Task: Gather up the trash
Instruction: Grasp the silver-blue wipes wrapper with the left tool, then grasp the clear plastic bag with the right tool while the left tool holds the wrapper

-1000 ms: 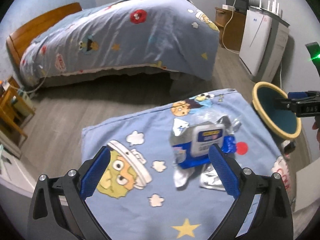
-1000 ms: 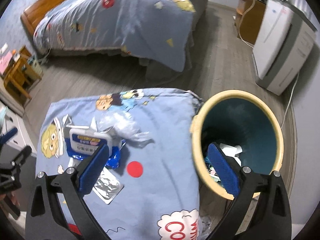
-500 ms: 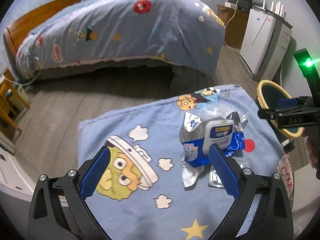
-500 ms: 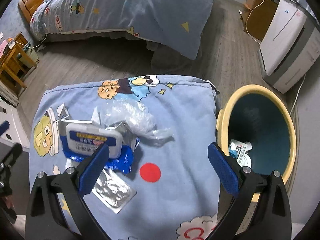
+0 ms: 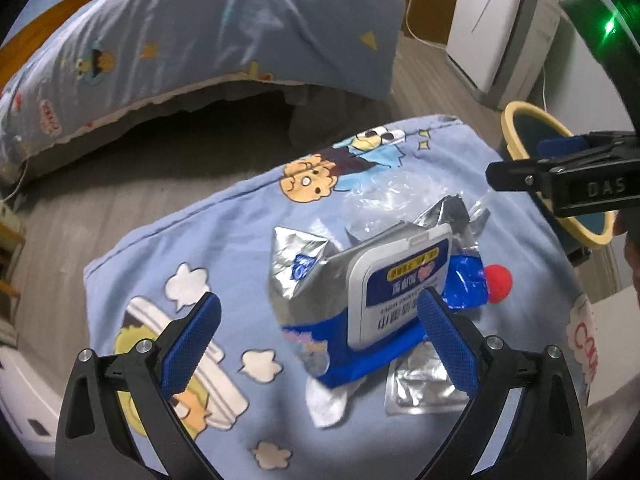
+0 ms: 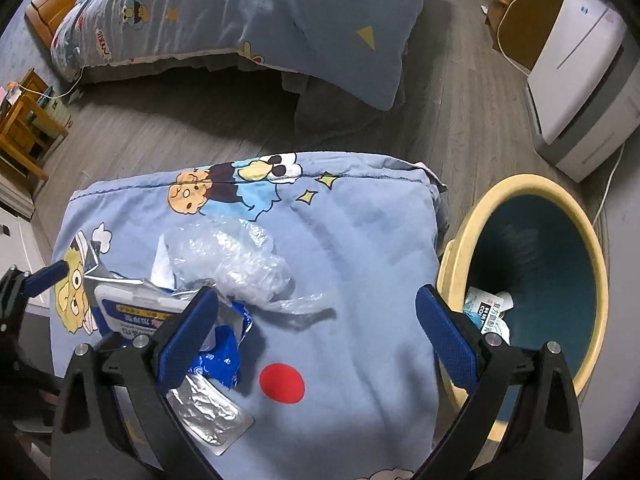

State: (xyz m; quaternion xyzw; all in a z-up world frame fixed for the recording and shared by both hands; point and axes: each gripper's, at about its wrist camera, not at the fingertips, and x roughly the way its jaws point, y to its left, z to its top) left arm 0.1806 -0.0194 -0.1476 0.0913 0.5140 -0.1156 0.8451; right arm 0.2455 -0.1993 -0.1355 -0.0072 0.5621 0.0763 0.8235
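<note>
A crumpled blue and silver wet-wipes pack (image 5: 360, 300) with a white lid lies on a blue cartoon cloth (image 5: 240, 248). A clear plastic wrapper (image 6: 232, 260) lies just behind it, and a flat silver foil packet (image 6: 208, 412) lies in front. My left gripper (image 5: 316, 344) is open and empty, low over the cloth, with its right finger beside the pack. My right gripper (image 6: 316, 336) is open and empty above the cloth, between the trash and a yellow-rimmed bin (image 6: 540, 280). The bin also shows in the left wrist view (image 5: 520, 120). The bin holds some paper trash (image 6: 488, 312).
A bed with a blue cartoon duvet (image 6: 240, 16) stands behind, across grey wood floor (image 6: 132, 136). A white appliance (image 6: 580, 80) and a wooden cabinet (image 6: 520, 8) stand at the right. A small wooden side table (image 6: 24, 128) is at the left.
Both grippers have moved closer to the trash on the cloth. My right gripper has swung left, away from over the bin. Both stay open.
</note>
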